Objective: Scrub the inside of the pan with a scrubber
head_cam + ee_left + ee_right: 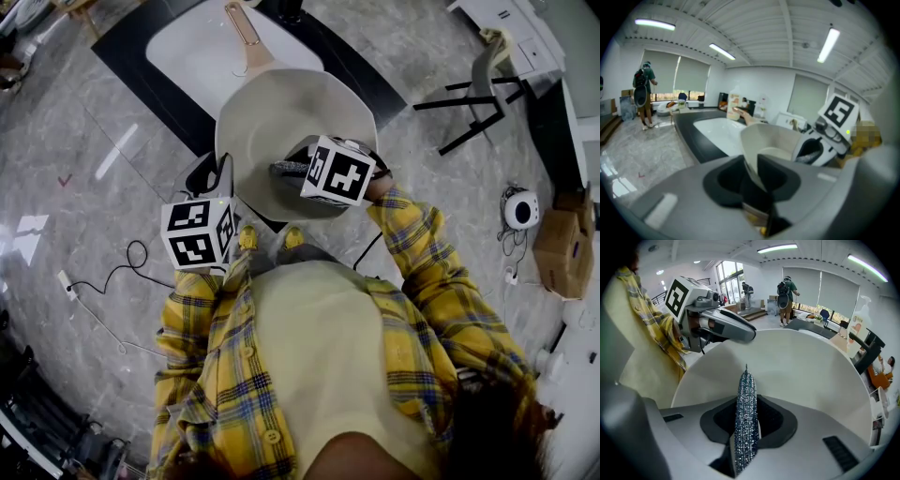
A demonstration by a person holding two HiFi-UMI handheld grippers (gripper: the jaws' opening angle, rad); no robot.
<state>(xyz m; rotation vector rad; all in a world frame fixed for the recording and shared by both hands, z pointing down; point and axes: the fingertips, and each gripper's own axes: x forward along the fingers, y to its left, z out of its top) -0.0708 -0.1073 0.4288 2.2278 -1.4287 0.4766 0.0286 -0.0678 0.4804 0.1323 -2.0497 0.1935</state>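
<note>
probably an office-like lab: ceiling strip lights (pixel 655 24), roller blinds (pixel 691 75), floor cables (pixel 122 272), a cardboard box (pixel 562 248).

No lettering or numbers can be read.

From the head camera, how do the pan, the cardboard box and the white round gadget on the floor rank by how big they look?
1. pan, clearly largest.
2. cardboard box.
3. white round gadget.
The pan is nearer the camera than the two floor things, so its lead is exaggerated.
</note>
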